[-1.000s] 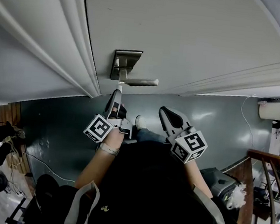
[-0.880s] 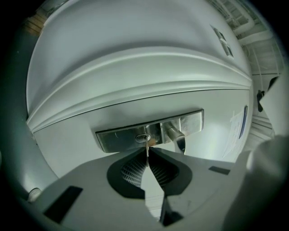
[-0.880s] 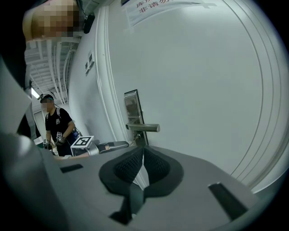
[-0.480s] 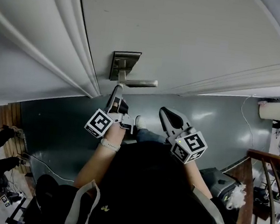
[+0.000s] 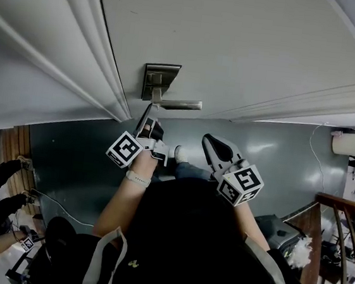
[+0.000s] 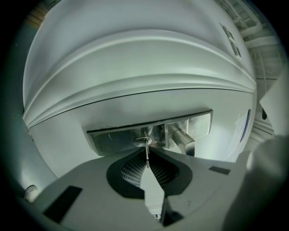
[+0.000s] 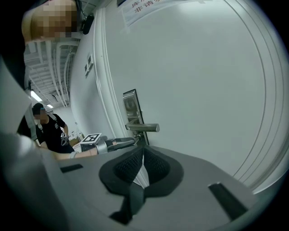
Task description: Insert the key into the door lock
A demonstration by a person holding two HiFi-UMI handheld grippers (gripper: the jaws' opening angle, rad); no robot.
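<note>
A steel lock plate with a lever handle is fixed to the white door. My left gripper points at the plate and is shut on a thin metal key. In the left gripper view the key's tip sits at the round keyhole, left of the lever handle; how deep it goes I cannot tell. My right gripper hangs back from the door, shut with nothing in it. In the right gripper view, past my right gripper, are the lock plate and the left gripper.
The door frame moulding runs left of the lock. A dark green floor lies below. A person in black stands off to the left. A wooden railing is at the right.
My left gripper has edged a little closer to the lock plate with the key. The right gripper has stayed where it was.
</note>
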